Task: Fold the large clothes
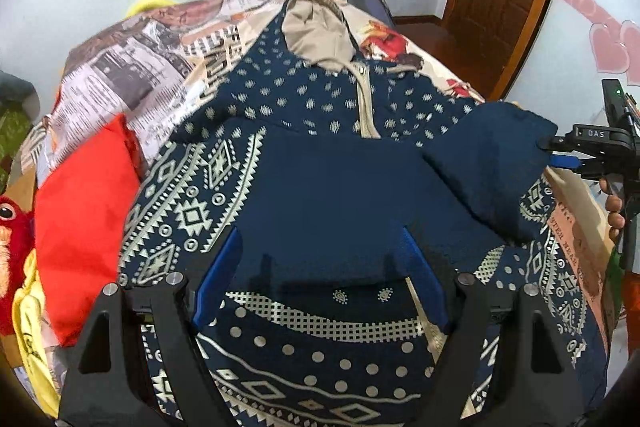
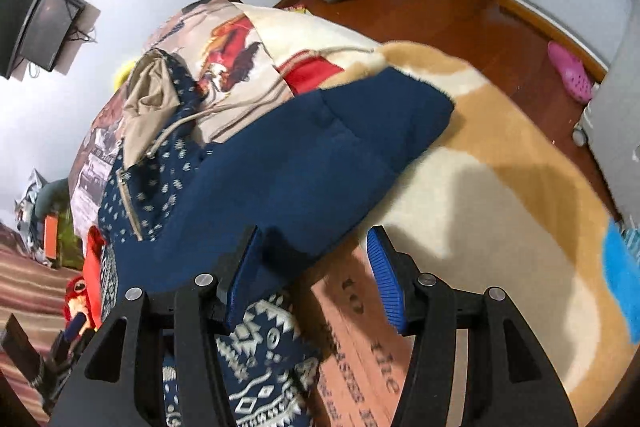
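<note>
Broadly: navy patterned hoodie (image 1: 320, 107) spread front-up on the printed bed cover (image 1: 120, 75), filling most of it, red cushion (image 1: 84, 219) just beside one flank.

Long axis along the zipper (image 1: 366, 99): hood (image 1: 316, 31) toward the far end near the wall, hem toward the cameras. Tan hood lining showing, drawcord trailing off to one side.

Plain navy sleeve (image 1: 488, 163) laid slantwise across the chest, cuff end jutting past the body's side edge. Probably placed so to narrow the garment before the lengthwise fold; judged roughly mid-task, body not yet doubled over.

Left gripper (image 1: 320, 275): tongs released and spread wide, angled down over the plain navy band across the lower front, nothing pinched. Likely poised to smooth or pin that layer.

Right gripper (image 2: 316, 267): tongs parted, edge of the sleeve lying against one blue pad, other pad standing clear of cloth over bare bed cover. No squeeze visible; read as let go, not grasping.
</note>
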### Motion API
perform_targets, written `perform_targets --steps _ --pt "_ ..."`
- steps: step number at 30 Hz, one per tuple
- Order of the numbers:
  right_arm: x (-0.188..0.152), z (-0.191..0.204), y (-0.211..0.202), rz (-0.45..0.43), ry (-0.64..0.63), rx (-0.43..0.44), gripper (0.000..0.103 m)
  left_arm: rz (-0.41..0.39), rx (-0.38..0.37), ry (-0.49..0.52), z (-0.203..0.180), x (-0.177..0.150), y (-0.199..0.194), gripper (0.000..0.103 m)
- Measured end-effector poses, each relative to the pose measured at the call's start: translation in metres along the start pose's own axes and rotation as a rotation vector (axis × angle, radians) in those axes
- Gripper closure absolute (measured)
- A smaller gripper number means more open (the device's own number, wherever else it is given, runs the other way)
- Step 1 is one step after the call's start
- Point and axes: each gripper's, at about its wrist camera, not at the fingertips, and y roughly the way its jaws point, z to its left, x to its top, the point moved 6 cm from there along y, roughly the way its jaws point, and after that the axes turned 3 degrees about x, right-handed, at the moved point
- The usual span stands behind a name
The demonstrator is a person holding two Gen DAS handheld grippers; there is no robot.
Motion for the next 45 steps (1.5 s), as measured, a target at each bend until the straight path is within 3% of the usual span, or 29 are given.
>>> perform_targets --steps 5,9,10,19,24,30,37,45 --pt "0.011 -0.009 0.006 -0.068 0.073 0.02 0.055 0.026 0.003 -0.016 0.002 -0.003 0.015 0.024" --pt "0.022 -0.009 0.008 -0.096 0.067 -0.003 0.09 0.033 0.008 -0.023 0.004 -0.005 0.019 0.024" --pt "0.023 -0.008 0.009 -0.09 0.062 -0.001 0.092 0.033 0.009 -0.024 0.005 -0.005 0.019 0.024" --pt "0.024 0.04 -0.037 -0.195 -0.107 0.029 0.097 -0.015 0.019 -0.049 0.018 -0.004 -0.004 0.024" --pt "0.022 0.1 -0.08 -0.253 -0.224 0.105 0.097 -0.051 0.006 -0.049 0.023 -0.002 -0.026 0.024" --pt "0.003 0.18 -0.102 -0.284 -0.351 0.187 0.097 -0.106 0.007 -0.079 0.046 -0.003 -0.055 0.024" --pt "-0.03 0.264 -0.07 -0.215 -0.5 0.212 0.097 -0.138 0.022 -0.129 0.086 -0.017 -0.08 0.023" --pt "-0.097 0.31 0.022 0.039 -0.59 0.213 0.097 -0.122 0.056 -0.168 0.126 -0.046 -0.088 0.023"
